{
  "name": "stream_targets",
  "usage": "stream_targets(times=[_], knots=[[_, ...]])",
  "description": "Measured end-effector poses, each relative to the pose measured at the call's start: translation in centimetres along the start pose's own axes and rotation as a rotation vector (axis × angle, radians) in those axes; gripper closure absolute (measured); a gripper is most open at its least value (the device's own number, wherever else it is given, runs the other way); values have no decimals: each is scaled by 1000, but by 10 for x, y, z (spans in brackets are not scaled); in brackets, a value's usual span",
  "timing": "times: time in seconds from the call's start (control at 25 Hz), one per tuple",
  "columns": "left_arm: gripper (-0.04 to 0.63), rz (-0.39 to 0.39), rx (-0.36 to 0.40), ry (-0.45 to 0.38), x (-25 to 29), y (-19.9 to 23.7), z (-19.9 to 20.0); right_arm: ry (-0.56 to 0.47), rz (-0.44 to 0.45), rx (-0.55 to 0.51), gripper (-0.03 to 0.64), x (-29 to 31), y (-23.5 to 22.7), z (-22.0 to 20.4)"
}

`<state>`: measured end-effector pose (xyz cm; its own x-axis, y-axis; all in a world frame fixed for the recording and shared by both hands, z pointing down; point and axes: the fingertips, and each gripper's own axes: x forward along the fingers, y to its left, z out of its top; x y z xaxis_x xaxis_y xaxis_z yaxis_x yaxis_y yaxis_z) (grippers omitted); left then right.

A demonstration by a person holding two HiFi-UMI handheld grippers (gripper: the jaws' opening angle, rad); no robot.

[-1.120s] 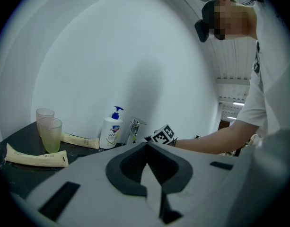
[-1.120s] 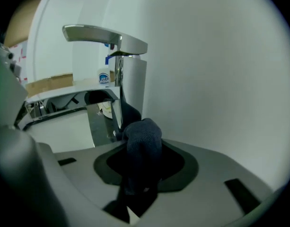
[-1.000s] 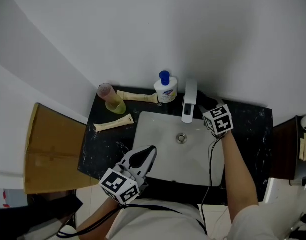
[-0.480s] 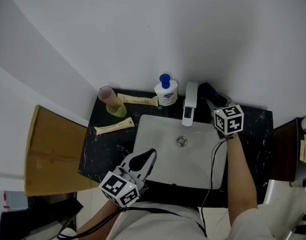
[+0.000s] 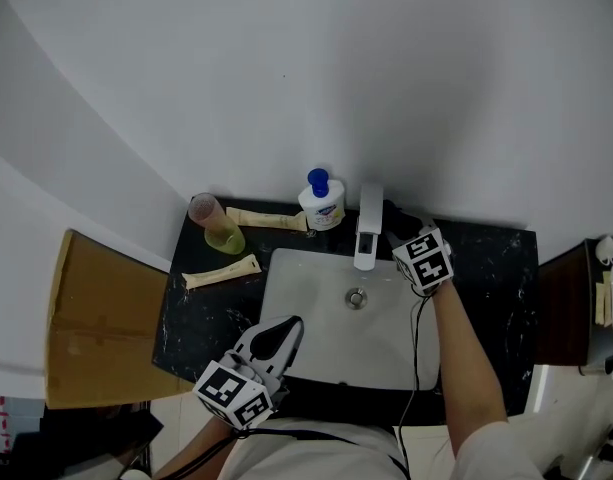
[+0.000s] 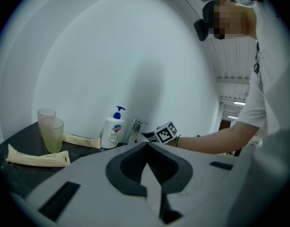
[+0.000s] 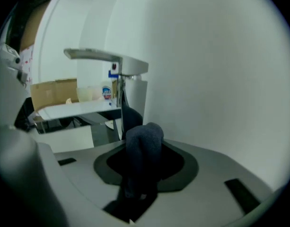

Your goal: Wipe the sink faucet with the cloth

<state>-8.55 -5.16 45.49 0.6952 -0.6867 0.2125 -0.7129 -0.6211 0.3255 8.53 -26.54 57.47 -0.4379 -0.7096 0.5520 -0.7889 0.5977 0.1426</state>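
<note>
- Faucet (image 5: pixel 364 224): metal, smooth, satin sheen.
- Cloth (image 7: pixel 144 145): dark, soft napped fabric, matt.
- Sink (image 5: pixel 296 308): white, smooth and glossy, probably ceramic.
- Counter (image 5: pixel 486 268): black stone with pale flecks, polished.
- Soap bottle (image 5: pixel 320 204): glossy white plastic, blue plastic pump.
- Cup (image 6: pixel 54 135): translucent plastic, smooth.
- Box (image 5: pixel 96 318): brown cardboard, matt.
- Left gripper (image 6: pixel 145 144): matt grey plastic shell, with dark ribbed pads (image 6: pixel 134 161).

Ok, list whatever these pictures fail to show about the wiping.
- Head view: whether the cloth touches the faucet; the marker cube of the right tool and the dark counter mask it.
- Right gripper view: the faucet's base, behind the cloth.
- Left gripper view: the sink basin, hidden by the left tool.
- All views: soap bottle print, too small.
</note>
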Motion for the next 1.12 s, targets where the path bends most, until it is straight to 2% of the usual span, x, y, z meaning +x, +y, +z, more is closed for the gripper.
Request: stream_targets(times=[0.2, 0.28, 0.36, 0.44, 0.56, 0.8, 0.92, 1.0, 1.12], knots=[[594, -7, 0, 4, 5, -2, 2, -230, 64, 92, 483, -42, -3, 59], [594, -9, -1, 9, 7, -3, 2, -322, 65, 122, 483, -61, -8, 82], [594, -9, 4, 17, 8, -4, 3, -366, 44, 113, 483, -71, -10, 97], [594, -21, 4, 12, 9, -4, 0, -338, -2, 48, 483, -66, -11, 96], [594, -9, 8, 21, 8, -3, 4, -250, -30, -13, 483, -51, -9, 72], [594, 0, 3, 14, 4, 0, -1, -13, 25, -80, 483, -9, 13, 6], [594, 3, 3, 21, 5, -1, 1, 108, 62, -159, 483, 4, 24, -16], [594, -8, 4, 10, 6, -1, -1, 98, 63, -161, 483, 3, 23, -15], [594, -12, 6, 5, 7, -3, 0, -45, 17, -102, 483, -18, 9, 20]])
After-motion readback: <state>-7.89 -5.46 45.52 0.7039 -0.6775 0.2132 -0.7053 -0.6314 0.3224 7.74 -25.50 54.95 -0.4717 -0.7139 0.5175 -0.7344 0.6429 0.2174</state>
